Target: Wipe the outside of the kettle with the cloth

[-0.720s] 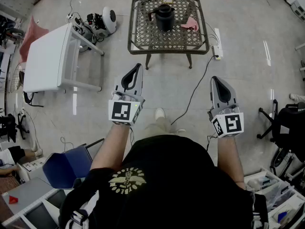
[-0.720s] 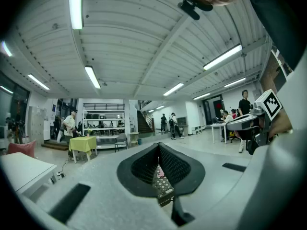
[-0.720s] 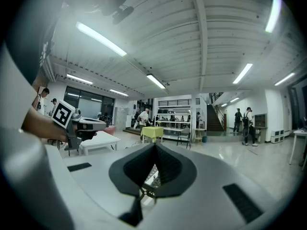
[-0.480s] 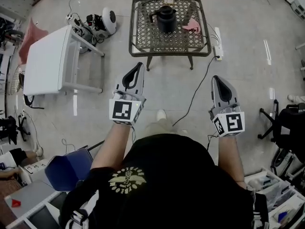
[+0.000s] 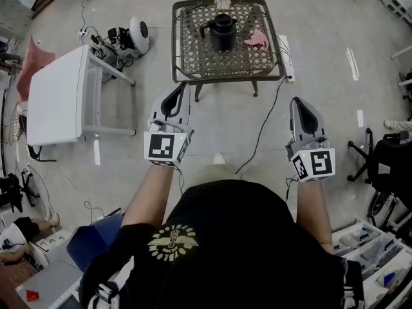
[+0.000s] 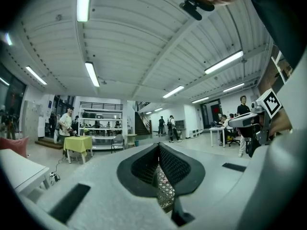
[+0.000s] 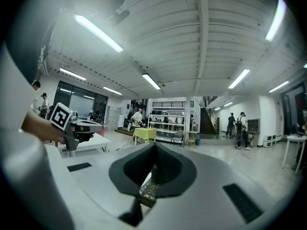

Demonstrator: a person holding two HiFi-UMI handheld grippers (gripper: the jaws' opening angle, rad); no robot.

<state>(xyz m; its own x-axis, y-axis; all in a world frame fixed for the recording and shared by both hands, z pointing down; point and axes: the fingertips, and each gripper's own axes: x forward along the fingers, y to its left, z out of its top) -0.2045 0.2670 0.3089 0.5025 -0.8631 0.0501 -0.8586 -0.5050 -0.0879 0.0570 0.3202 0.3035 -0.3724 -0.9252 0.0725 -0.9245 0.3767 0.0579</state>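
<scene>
The left hand-held gripper [image 5: 182, 87] and right hand-held gripper [image 5: 297, 102] are hovering closed and empty, well short of the kettle [image 5: 222, 31]; reaching the cloth [image 5: 256, 38] beside it seems next.

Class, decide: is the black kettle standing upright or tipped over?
Upright: the kettle stands on its base on the lattice table, lid uppermost, beside the pink cloth.

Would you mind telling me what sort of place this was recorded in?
Probably a large open lab or workshop hall: strip lights on a ribbed ceiling, storage shelves beside a staircase, and cables trailing over the bare floor.
</scene>
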